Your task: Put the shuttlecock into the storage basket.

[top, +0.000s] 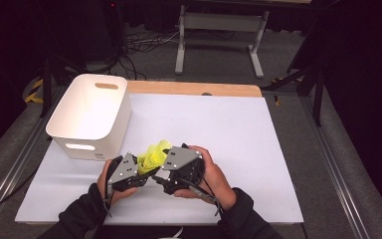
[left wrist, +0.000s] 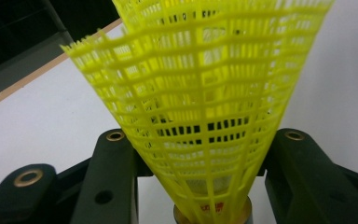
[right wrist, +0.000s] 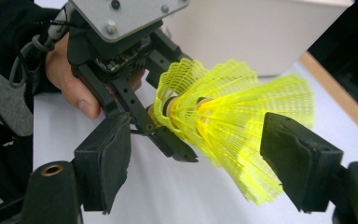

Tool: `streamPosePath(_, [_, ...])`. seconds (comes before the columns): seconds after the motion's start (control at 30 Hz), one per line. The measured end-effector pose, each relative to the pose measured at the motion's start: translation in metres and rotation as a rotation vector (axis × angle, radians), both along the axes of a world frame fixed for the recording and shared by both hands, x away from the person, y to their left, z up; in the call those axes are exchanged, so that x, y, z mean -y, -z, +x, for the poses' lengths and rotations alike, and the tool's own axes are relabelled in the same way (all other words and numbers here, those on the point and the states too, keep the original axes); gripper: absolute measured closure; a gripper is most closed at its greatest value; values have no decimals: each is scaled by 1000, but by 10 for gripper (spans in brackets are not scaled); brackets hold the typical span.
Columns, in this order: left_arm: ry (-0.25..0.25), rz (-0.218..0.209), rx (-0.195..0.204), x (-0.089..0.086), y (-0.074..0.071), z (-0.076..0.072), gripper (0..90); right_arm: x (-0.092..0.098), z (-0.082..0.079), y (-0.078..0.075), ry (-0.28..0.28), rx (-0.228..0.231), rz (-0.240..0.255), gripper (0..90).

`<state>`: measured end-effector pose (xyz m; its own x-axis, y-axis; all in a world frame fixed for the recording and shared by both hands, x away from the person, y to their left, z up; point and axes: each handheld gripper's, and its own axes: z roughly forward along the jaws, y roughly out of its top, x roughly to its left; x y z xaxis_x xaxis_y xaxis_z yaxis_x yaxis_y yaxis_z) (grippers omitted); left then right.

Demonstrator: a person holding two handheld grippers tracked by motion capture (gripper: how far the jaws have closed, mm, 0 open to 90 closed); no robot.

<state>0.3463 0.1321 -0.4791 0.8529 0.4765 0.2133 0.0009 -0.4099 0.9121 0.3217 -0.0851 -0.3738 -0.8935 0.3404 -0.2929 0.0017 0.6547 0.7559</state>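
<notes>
Nested yellow mesh shuttlecocks (right wrist: 223,116), tilted, above white table.

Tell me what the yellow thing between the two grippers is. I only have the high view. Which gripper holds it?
Observer: It is a yellow shuttlecock with a mesh skirt. The left gripper is clamped on its narrow end, near the cork.
Operator: Is the right gripper gripping it too?
Observer: No. In the right gripper view, the right gripper is open. Its pads stand either side of the skirt without pressing on it.
Operator: Is it just one shuttlecock?
Observer: Maybe not. A second skirt fans out behind the first, so there may be two nested together. I cannot tell for sure.
</notes>
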Motion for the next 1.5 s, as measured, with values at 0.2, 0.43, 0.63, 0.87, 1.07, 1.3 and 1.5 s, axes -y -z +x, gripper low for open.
streamPosePath(0.2, [-7,-12,-2,-3,-1,0,584,15,-3,-8,-8,61,50,219])
streamPosePath(0.43, [-4,-18,-5,-5,-2,0,582,44,-1,-10,51,114,104,215])
streamPosePath(0.63, [-2,-26,3,-7,-5,-1,582,62,1,-2,99,132,118,192])
streamPosePath(0.87, [-6,-36,14,-10,-8,-1,580,78,5,8,147,126,128,187])
streamPosePath(1.07, [-12,-48,18,-14,-11,-2,578,93,8,17,175,125,128,181])
streamPosePath(1.3, [-18,-62,25,-19,-15,-2,577,107,9,30,204,115,149,173])
streamPosePath(1.5, [-21,-68,28,-22,-18,-2,576,117,9,39,230,107,162,173])
